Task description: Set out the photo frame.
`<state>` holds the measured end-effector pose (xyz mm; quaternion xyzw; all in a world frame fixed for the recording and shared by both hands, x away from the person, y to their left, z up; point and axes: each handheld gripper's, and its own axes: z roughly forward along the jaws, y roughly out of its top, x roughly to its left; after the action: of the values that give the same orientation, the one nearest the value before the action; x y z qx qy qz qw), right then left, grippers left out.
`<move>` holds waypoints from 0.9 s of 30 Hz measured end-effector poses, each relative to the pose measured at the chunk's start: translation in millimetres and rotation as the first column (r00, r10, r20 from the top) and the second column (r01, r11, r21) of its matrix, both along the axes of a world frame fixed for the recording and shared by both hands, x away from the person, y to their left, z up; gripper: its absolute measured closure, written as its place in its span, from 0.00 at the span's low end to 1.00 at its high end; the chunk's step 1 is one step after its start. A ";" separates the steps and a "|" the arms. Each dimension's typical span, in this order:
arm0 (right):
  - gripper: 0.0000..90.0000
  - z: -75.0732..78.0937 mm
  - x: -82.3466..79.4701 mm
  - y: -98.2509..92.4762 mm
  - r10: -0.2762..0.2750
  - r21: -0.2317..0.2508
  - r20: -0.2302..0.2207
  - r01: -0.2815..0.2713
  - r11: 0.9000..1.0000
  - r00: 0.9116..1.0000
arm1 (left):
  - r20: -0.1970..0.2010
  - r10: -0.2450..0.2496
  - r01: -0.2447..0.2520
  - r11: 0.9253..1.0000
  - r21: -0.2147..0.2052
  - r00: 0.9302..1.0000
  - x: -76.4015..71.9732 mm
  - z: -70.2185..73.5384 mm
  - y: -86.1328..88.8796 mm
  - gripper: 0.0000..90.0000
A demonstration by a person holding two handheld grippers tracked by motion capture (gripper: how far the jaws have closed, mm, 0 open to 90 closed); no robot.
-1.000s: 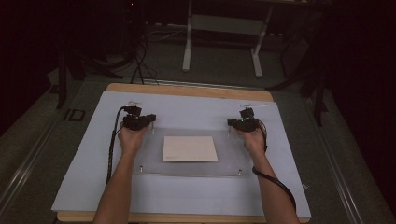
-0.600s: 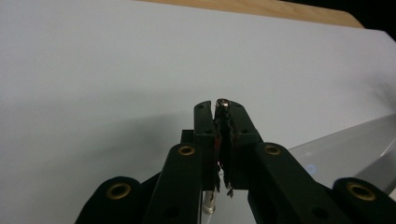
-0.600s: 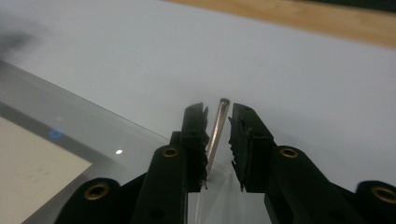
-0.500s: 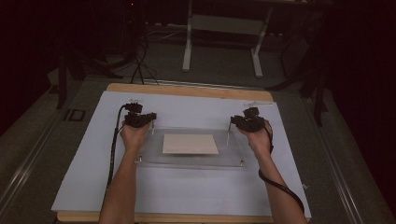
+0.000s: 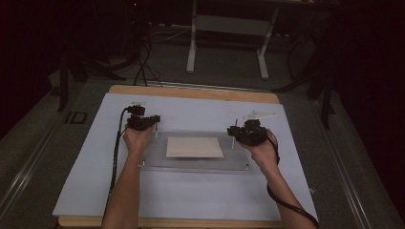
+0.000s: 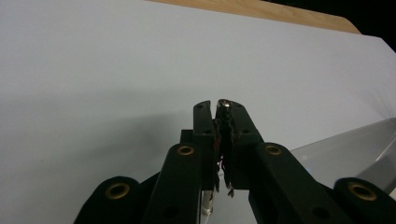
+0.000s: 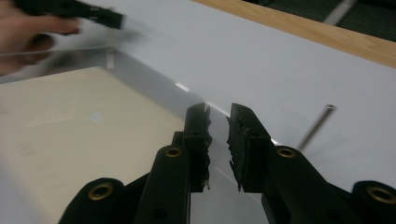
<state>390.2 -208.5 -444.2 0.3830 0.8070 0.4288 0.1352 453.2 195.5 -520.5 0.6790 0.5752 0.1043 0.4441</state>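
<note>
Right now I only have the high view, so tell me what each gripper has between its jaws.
Observer: The left gripper is shut on the left post, a metal pin whose tip shows between the jaw ends.
Operator: Report the right one.
Observer: The right gripper holds nothing. Its jaws have just been closing, and a gap remains between them.
Operator: Locate its post.
Observer: The right post stands to the right of those jaws in the right gripper view, apart from them, near the edge of the clear plate.
</note>
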 end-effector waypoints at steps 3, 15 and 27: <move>0.86 10.1 -17.7 4.6 0.052 0.022 0.007 -0.052 0.998 0.999 | -0.004 0.002 -0.002 1.000 -0.005 1.000 0.2 0.1 0.0 0.94; 1.00 21.6 -64.2 17.5 0.142 0.006 0.069 -0.143 0.990 0.987 | -0.012 0.007 -0.007 1.000 -0.016 1.000 1.0 -0.2 0.1 0.94; 1.00 6.5 -111.3 31.4 0.222 0.007 0.104 -0.224 0.975 0.970 | -0.020 0.007 -0.007 1.000 -0.011 1.000 2.3 0.4 -0.4 0.94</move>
<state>278.9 -177.2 -437.8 0.2687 0.8327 0.4679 0.1242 455.6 195.1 -520.1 0.6756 0.5824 0.0956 0.4418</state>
